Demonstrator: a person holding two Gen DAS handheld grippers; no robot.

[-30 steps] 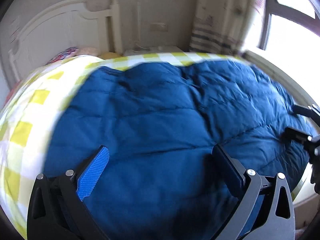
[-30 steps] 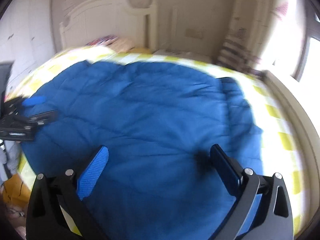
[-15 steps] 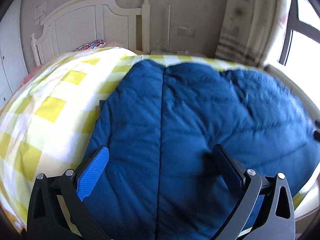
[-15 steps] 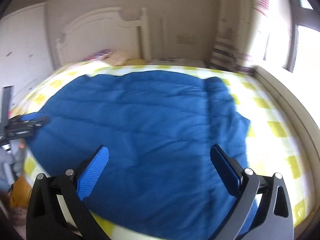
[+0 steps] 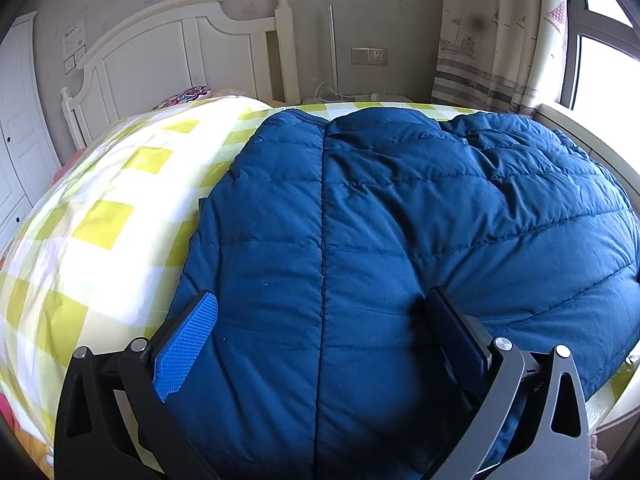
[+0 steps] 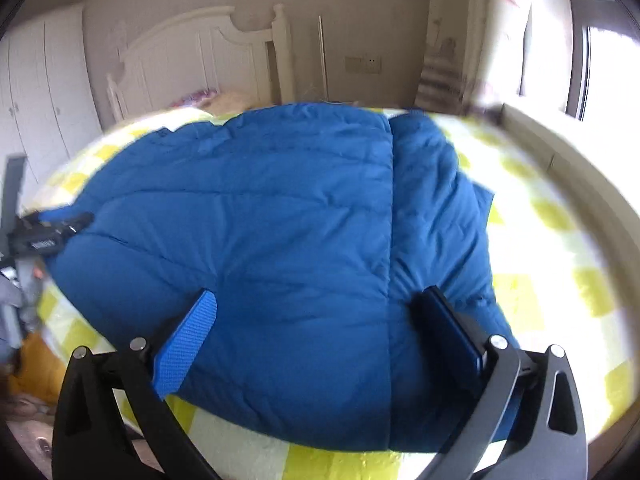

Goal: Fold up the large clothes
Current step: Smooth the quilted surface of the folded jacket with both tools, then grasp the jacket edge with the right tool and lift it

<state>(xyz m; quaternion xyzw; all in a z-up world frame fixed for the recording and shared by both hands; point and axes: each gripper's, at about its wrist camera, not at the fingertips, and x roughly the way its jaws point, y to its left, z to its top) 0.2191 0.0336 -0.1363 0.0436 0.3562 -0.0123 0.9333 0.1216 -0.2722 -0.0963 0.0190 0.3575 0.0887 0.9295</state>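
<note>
home bedroom: bed w/ white headboard (image 5: pixel 160 56), checked sheet (image 5: pixel 100 224), curtain (image 5: pixel 480 40), wardrobe (image 6: pixel 40 92)

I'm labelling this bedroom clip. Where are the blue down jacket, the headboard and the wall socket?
blue down jacket (image 5: pixel 400 240): left wrist view, on the quilted panel right of the centre seam.
headboard (image 5: pixel 152 60): left wrist view, on its white panelled face.
wall socket (image 5: pixel 369 56): left wrist view, on the plate's middle.

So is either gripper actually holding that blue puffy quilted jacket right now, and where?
Nothing is held. The left gripper and right gripper both hang open above the blue quilted jacket.
</note>
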